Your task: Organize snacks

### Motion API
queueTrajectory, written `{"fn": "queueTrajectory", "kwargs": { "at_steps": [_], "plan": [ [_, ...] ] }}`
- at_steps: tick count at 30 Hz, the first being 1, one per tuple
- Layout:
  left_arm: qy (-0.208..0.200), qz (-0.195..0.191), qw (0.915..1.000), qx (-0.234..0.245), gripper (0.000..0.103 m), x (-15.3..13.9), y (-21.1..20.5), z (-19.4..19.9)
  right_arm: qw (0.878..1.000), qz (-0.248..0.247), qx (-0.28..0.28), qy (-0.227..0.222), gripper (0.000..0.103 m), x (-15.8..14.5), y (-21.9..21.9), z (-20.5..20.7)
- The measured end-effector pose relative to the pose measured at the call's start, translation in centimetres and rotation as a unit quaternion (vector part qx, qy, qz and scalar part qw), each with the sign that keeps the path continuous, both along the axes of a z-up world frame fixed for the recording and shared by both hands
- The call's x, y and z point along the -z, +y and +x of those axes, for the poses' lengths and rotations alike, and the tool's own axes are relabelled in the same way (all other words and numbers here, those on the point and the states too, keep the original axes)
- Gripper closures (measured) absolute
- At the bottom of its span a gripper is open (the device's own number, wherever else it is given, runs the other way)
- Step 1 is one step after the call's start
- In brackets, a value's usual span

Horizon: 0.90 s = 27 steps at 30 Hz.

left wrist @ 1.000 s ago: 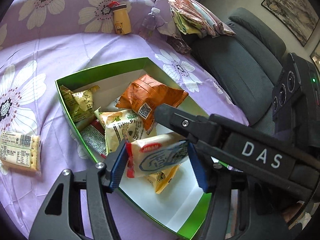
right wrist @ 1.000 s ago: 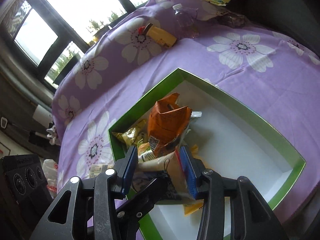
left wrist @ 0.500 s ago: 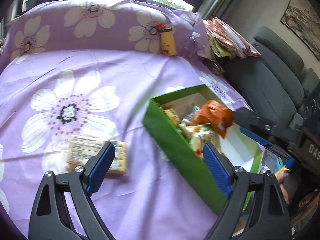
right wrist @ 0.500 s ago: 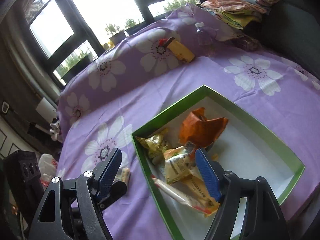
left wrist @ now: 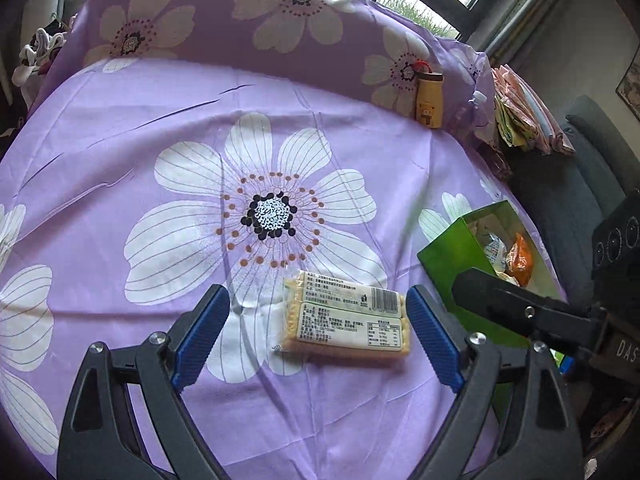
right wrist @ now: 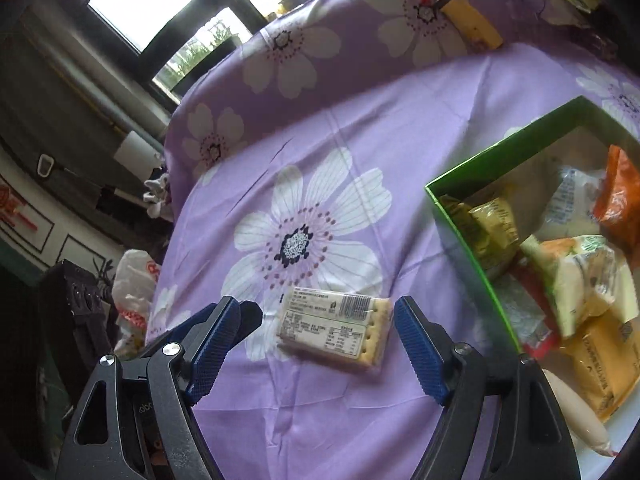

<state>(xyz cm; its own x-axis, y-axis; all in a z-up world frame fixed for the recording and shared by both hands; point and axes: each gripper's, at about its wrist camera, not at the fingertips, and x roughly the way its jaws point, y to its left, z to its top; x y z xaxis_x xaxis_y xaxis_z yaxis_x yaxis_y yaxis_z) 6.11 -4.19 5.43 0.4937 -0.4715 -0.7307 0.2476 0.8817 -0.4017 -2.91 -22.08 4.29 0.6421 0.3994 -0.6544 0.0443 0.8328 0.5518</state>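
Presently on the purple flowered cloth (left wrist: 120, 128): one flat cracker packet (left wrist: 346, 322), clear wrap, printed label and barcode facing up, lying over the lower petals of a large white flower print. It rests apart from the green box (right wrist: 460, 240), which stands to its right in both views.

Left gripper (left wrist: 316, 340): released, jaws spread wide, blue pads either side of the cracker packet in the picture but not touching it. Nothing is held.

Right gripper (right wrist: 318, 346): jaws opening, the cracker packet (right wrist: 334, 326) framed between the pads without contact. One finger of the right gripper shows as a black bar at the right edge of the left wrist view, in front of the box.

Green box, contents: an orange bag (right wrist: 618, 200), a yellow-green packet (right wrist: 492, 224), a pale wrapped bun or cake (right wrist: 580, 276), a yellow packet (right wrist: 604, 364), and what may be a long pale sausage-like stick (right wrist: 576, 416) at the lower corner, though the view there is too distorted to be sure.

Far edge of the cloth, against the raised back: a yellow bottle (left wrist: 430, 98) with a brown cap, upright in the left wrist view, and a clear plastic bottle (left wrist: 474, 110) just beside it. Folded fabrics (left wrist: 524, 116) are stacked further right, next to a grey armchair (left wrist: 580, 184).
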Motion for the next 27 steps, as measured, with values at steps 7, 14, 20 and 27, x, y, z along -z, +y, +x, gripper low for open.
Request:
{"fn": "queueTrajectory", "kwargs": {
  "at_steps": [7, 14, 20, 27],
  "plan": [
    [0.054, -0.001, 0.9983, 0.021, 0.014, 2.9, -0.7, 0.9, 0.998, 0.018, 0.003, 0.057, 0.023, 3.2, 0.3, 1.9],
    [0.054, 0.001, 0.9981, 0.03, 0.02, 3.5, -1.1, 0.6, 0.996, 0.041, 0.0, 0.082, 0.023, 5.1, 0.0, 2.4],
    [0.045, 0.005, 0.9978, 0.048, 0.034, 3.7, -1.9, 0.0, 0.996, 0.04, -0.005, 0.084, 0.024, 5.9, 0.4, 2.8],
    [0.035, 0.022, 0.9977, 0.054, 0.045, 3.2, -3.2, -0.9, 0.997, -0.013, 0.009, 0.071, 0.039, 5.5, 1.2, 2.3]
  ]
}}
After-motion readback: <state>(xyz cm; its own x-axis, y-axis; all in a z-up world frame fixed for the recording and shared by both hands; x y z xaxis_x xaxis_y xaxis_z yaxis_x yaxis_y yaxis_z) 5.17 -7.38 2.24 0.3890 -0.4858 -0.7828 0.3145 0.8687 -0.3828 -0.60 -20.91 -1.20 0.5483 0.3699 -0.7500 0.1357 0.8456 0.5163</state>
